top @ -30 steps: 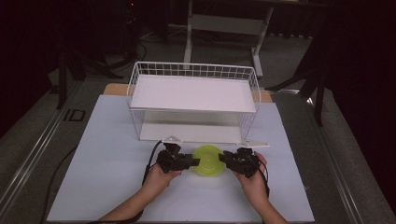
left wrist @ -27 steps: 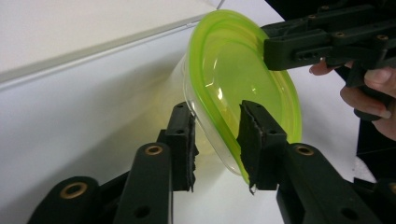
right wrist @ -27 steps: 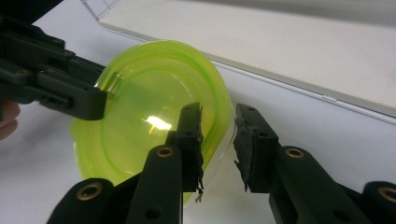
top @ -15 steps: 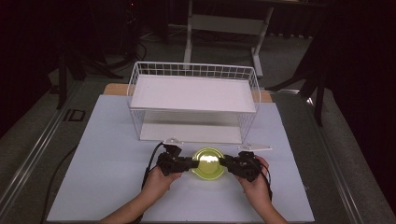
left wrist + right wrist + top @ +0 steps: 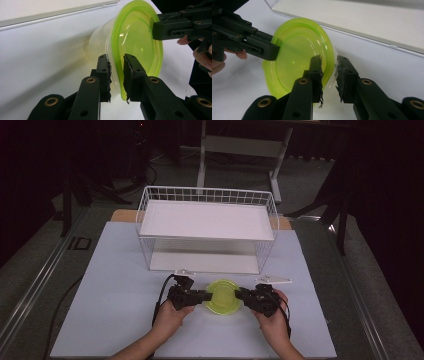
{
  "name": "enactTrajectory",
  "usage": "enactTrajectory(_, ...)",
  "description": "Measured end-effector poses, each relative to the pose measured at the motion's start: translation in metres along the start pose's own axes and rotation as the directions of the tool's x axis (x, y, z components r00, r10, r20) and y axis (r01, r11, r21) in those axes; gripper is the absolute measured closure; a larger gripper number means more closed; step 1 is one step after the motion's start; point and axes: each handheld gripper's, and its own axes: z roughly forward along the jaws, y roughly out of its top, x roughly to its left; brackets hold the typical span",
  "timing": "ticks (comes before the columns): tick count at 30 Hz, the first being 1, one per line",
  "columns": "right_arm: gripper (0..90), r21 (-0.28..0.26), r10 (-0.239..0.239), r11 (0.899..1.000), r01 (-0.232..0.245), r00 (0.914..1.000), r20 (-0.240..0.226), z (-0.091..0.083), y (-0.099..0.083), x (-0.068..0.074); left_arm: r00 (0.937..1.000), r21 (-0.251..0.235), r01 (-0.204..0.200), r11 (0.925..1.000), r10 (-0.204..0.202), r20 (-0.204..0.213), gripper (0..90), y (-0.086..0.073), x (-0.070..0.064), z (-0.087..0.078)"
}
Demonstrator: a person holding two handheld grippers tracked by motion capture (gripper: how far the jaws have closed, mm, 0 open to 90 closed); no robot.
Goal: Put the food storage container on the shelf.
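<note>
Nearest, at the bottom of the high view, two hands come in; the left hand (image 5: pixel 167 320) holds the left gripper (image 5: pixel 206 296) and the right hand (image 5: pixel 272 322) holds the right gripper (image 5: pixel 239 294). Between them sits a small clear tub with a green lid (image 5: pixel 223 297) — it is on the white desk (image 5: pixel 110 285), just in front of the wire rack.

In the left gripper view the two black jaws stand on each side of the green rim (image 5: pixel 117 75), one under it and one over it; they are closed on the rim and grasping it. The other gripper pinches the far edge (image 5: pixel 160 27) of the lid.

In the right gripper view the jaws sit around the near edge (image 5: pixel 329 65) of the lid and tub, one on the green top and one on the clear side; they look clenched on that edge.

Farther back stands the white wire basket rack (image 5: pixel 207 232) with a flat white shelf on top and another below; two small white flat pieces (image 5: pixel 272 279) lie on the desk near its front corners. Behind the desk the room is dark, with a metal stand (image 5: pixel 240 150) on the floor.
</note>
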Motion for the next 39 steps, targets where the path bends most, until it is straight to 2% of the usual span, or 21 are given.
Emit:
enactTrajectory(4, 77.3, -0.001, 0.023, 1.0, -0.023, 0.9997, -0.009, -0.002, -0.001, 0.001, 0.9998, -0.011, 0.002, 0.9999, -0.002, -0.02, 78.7, -0.002, -0.004, -0.001)
enactTrajectory(7, 79.0, 0.005, 0.008, 1.0, -0.008, 0.9998, 0.018, -0.003, -0.001, 0.006, 0.9977, -0.012, -0.036, 0.9993, 0.035, -0.058, 81.5, -0.003, -0.008, -0.003)
enactTrajectory(8, 79.0, 0.004, 0.004, 1.0, -0.004, 0.9998, 0.019, -0.002, -0.001, 0.006, 0.9978, -0.016, -0.036, 0.9992, 0.035, -0.056, 81.4, -0.004, -0.008, -0.005)
enactTrajectory(10, 79.0, 0.004, 0.027, 1.0, -0.027, 0.9996, -0.003, -0.002, 0.0, 0.005, 0.9978, -0.034, -0.045, 0.9984, 0.043, -0.05, 81.5, -0.003, -0.007, -0.009)
enactTrajectory(12, 79.1, -0.006, 0.024, 1.0, -0.024, 0.9996, -0.012, -0.002, 0.003, 0.006, 0.9967, -0.054, -0.06, 0.9968, 0.057, -0.059, 81.6, -0.001, -0.008, -0.014)
enactTrajectory(19, 79.0, -0.074, 0.0, 0.997, -0.001, 0.9999, -0.017, -0.005, 0.032, 0.014, 0.9985, -0.142, -0.04, 0.989, 0.034, -0.043, 81.8, 0.017, -0.003, -0.037)
enactTrajectory(24, 78.9, -0.097, -0.012, 0.995, 0.01, 0.9999, -0.012, 0.001, 0.053, 0.017, 0.9972, -0.18, -0.047, 0.9826, 0.036, -0.066, 81.8, 0.026, 0.001, -0.045)
enactTrajectory(27, 78.7, -0.103, -0.016, 0.995, 0.016, 0.9999, -0.001, 0.009, 0.061, 0.016, 0.9964, -0.189, -0.043, 0.981, 0.029, -0.08, 81.8, 0.031, 0.008, -0.047)
enactTrajectory(30, 78.6, -0.097, 0.008, 0.995, -0.009, 1.0, -0.006, 0.02, 0.064, 0.012, 0.9979, -0.19, -0.02, 0.9815, 0.008, -0.063, 81.8, 0.033, 0.024, -0.043)
enactTrajectory(32, 78.6, -0.091, 0.013, 0.996, -0.014, 0.9999, -0.007, 0.024, 0.064, 0.011, 0.9977, -0.188, -0.019, 0.982, 0.006, -0.067, 81.8, 0.033, 0.027, -0.041)
enactTrajectory(33, 78.5, -0.083, 0.018, 0.996, -0.017, 0.9998, 0.006, 0.032, 0.064, 0.009, 0.9966, -0.183, -0.027, 0.9827, 0.012, -0.081, 81.8, 0.032, 0.033, -0.037)
enactTrajectory(34, 78.5, -0.083, 0.018, 0.996, -0.017, 0.9998, 0.006, 0.032, 0.064, 0.009, 0.9966, -0.183, -0.027, 0.9827, 0.012, -0.081, 81.8, 0.032, 0.033, -0.037)
enactTrajectory(35, 78.3, -0.076, 0.024, 0.997, -0.023, 0.9996, 0.015, 0.04, 0.064, 0.007, 0.9963, -0.184, -0.026, 0.9825, 0.01, -0.085, 81.8, 0.032, 0.036, -0.036)
enactTrajectory(36, 78.3, -0.07, 0.032, 0.997, -0.03, 0.9993, 0.019, 0.044, 0.064, 0.007, 0.9943, -0.18, -0.044, 0.9827, 0.025, -0.103, 81.8, 0.032, 0.039, -0.032)
enactTrajectory(39, 78.2, -0.059, 0.03, 0.998, -0.028, 0.9989, 0.036, 0.053, 0.062, 0.004, 0.9935, -0.175, -0.048, 0.9834, 0.029, -0.111, 81.8, 0.031, 0.046, -0.027)
